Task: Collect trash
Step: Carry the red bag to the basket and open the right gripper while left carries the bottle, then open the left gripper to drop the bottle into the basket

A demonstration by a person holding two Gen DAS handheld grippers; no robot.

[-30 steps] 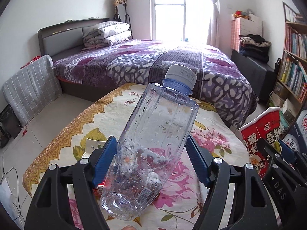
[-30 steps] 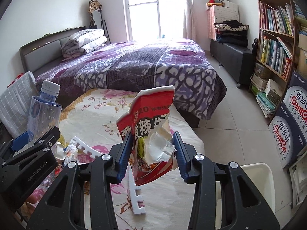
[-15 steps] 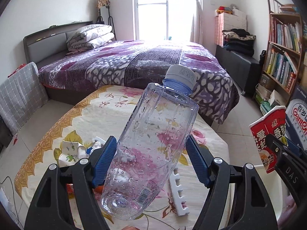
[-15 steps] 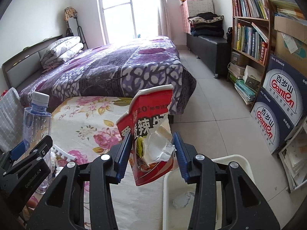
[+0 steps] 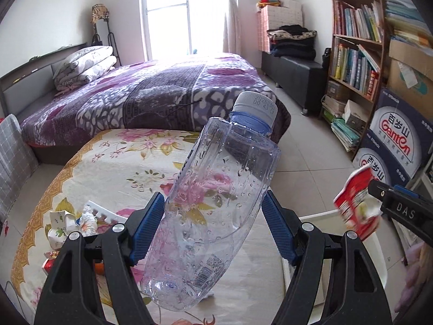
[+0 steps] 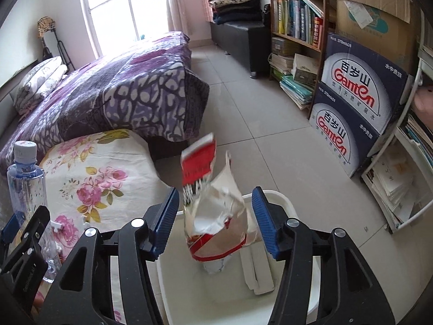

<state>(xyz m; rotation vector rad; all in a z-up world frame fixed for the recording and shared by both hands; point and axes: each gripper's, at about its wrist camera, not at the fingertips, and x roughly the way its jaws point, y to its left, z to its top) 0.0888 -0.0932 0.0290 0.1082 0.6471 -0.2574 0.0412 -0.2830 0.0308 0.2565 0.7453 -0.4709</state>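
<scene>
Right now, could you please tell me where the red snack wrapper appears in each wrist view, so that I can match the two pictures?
Left wrist view: the red snack wrapper is at the far right edge, beside the right tongs, over the white bin.
Right wrist view: the wrapper is at centre, between the open right tongs, above the bin.
Shared landmark: the blue Ganten boxes.
</scene>
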